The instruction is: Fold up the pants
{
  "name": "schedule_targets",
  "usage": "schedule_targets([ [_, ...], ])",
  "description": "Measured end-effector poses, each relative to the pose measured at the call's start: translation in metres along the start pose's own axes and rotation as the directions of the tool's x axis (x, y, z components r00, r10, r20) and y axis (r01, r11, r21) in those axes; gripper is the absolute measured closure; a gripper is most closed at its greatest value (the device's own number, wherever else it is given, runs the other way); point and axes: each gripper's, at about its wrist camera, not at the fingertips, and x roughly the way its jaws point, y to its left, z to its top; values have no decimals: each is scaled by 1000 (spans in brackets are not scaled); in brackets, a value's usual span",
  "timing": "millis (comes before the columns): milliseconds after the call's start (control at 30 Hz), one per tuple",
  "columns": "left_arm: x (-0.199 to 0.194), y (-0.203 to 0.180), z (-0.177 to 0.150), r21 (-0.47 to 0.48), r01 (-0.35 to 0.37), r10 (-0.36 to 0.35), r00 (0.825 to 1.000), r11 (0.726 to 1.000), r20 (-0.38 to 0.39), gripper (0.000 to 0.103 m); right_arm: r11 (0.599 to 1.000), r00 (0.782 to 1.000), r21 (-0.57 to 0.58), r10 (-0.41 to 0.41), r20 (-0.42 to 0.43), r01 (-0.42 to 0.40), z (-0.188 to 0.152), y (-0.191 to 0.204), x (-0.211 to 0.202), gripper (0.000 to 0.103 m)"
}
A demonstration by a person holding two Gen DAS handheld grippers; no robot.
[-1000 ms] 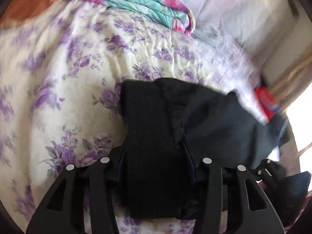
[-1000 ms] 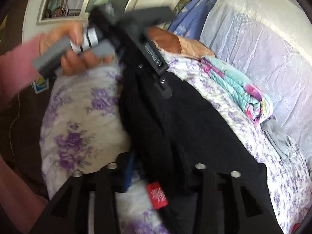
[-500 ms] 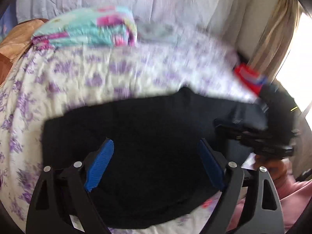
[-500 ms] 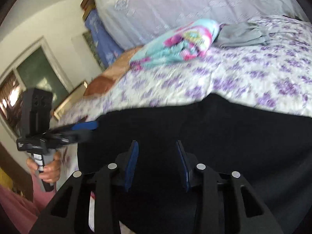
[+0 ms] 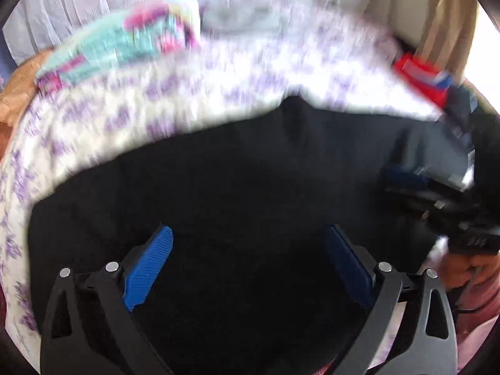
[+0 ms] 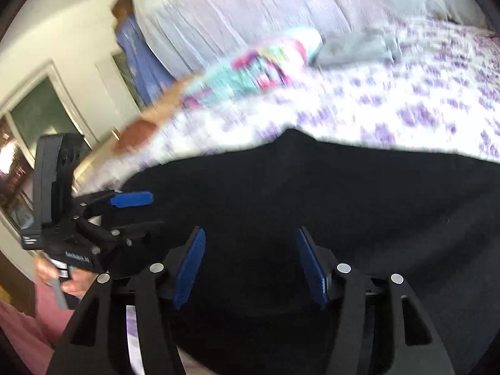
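The black pants lie spread across the purple-flowered bedsheet, folded into a wide dark band. My left gripper hovers over their near part, its jaws opening wide; the blue pads press on nothing and only flat cloth lies below. My right gripper hangs over the same pants, its jaws opening too, with no cloth pinched. Each view shows the other gripper: the left gripper at the pants' left end, the right gripper, blurred, at the right end.
A folded teal and pink blanket and a grey cloth lie at the far side of the bed, by a white draped backing. A red packet sits at the far right corner. A hand holds the left gripper.
My left gripper let go of the bunched pants and spread wide. Both grippers rolled and swung to face across the bed. The right jaws narrowed, then widened. The pants now lie flat.
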Motion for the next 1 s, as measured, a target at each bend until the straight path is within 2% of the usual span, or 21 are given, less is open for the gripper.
schedule_targets([
  [67,3,5,-4,-5,6,-6,1000,1000,22,5,998,999,30,53,-7,-53,-2,-29,-17,49],
  [100,1,7,-5,-11,11,-11,1000,1000,21,5,999,999,41,32,-9,-31,2,-42,-25,50],
  [167,-1,14,-5,-42,22,-21,1000,999,15,5,995,995,20,-103,10,102,5,-76,-51,50],
  [233,2,15,-5,-59,24,-23,1000,998,15,5,975,975,47,-219,31,218,4,-121,-81,53],
  [300,1,11,-7,-51,0,1,1000,999,18,5,963,968,123,-247,32,241,-2,-164,-110,68],
  [333,1,10,-7,-49,-10,11,1000,999,19,4,949,958,152,-283,35,275,-8,-185,-126,82],
  [367,2,11,-7,-52,-17,18,1000,999,21,4,939,951,170,-308,33,299,-12,-201,-137,90],
  [433,2,10,-6,-60,-18,20,1000,998,22,4,899,918,221,-395,40,378,-25,-236,-162,92],
  [500,2,10,-6,-63,-21,23,1000,998,22,4,885,915,279,-401,49,373,-34,-258,-182,103],
  [533,2,9,-6,-61,-25,26,999,998,20,4,862,896,308,-440,56,404,-38,-269,-192,103],
  [600,2,10,-6,-60,-26,27,999,998,17,4,848,892,355,-447,74,395,-43,-277,-202,103],
  [633,2,10,-5,-60,-28,29,999,998,16,4,824,876,378,-478,67,421,-43,-271,-204,99],
  [667,-1,9,-5,-62,-35,36,999,997,13,4,797,844,366,-534,56,480,-40,-260,-202,95],
  [700,-4,8,-3,-65,-42,43,999,997,15,4,796,827,323,-558,64,512,-34,-241,-196,78],
  [733,-12,7,0,-65,-48,50,998,997,31,4,830,837,247,-536,109,500,-25,-216,-189,71],
  [767,-19,7,2,-62,-45,48,997,997,56,4,862,856,193,-498,140,470,-16,-193,-178,71],
  [833,-39,6,8,-67,6,4,989,998,148,4,929,911,60,-369,184,365,9,-141,-151,71],
  [867,-42,6,9,-66,31,-20,987,997,162,4,949,933,-7,-307,186,314,21,-117,-135,71],
  [900,-41,4,9,-60,47,-36,986,997,164,4,967,961,-96,-217,169,236,36,-87,-112,71],
  [933,-38,3,8,-53,50,-41,987,997,156,4,973,979,-157,-146,142,168,50,-70,-93,73],
  [1000,-24,0,-2,-46,46,-41,993,998,110,4,966,998,-257,-14,61,30,71,-32,-54,74],
])
